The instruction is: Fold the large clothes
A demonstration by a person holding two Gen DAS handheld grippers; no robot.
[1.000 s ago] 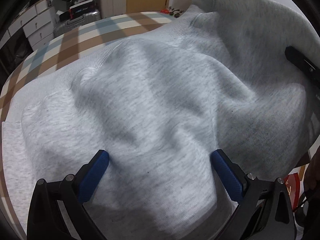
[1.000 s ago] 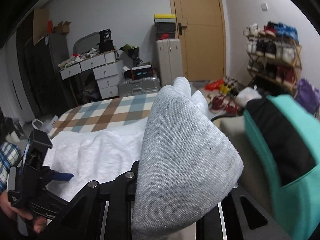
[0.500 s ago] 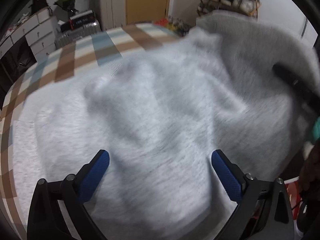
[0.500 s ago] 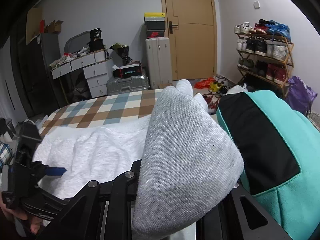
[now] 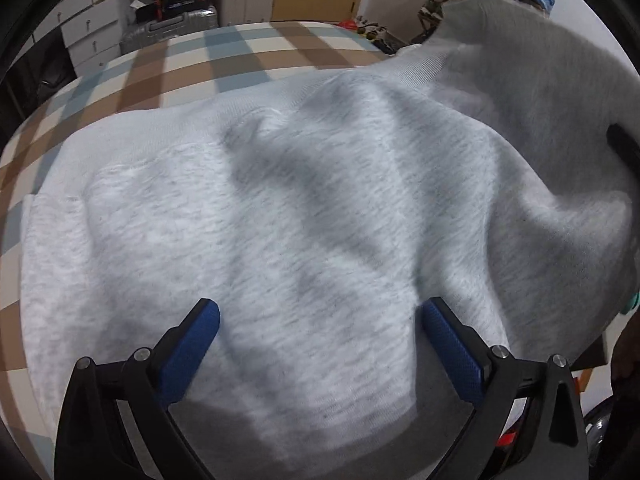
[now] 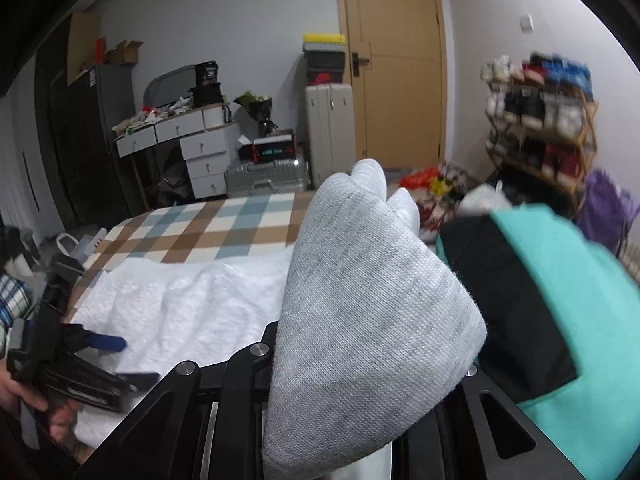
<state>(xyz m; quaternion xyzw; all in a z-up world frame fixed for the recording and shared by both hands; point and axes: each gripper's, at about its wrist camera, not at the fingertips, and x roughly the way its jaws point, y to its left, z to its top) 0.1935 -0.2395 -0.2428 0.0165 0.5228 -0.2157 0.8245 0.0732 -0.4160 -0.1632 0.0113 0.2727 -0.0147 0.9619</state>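
Your left gripper [image 5: 320, 316] hangs over the grey sweatshirt [image 5: 280, 220] with its jaws released, nothing between the blue pads [image 5: 188, 352]. The sweatshirt lies spread on the checked bed [image 5: 168, 64]. Your right gripper [image 6: 360, 412] has its jaws clenched on a bunched sweatshirt corner, lifted beside a teal garment [image 6: 580, 320].

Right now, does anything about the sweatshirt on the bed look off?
The grey sweatshirt lies rumpled, not flat, on the checked bed. The right tool holds one bunched edge, while the left tool hovers open.
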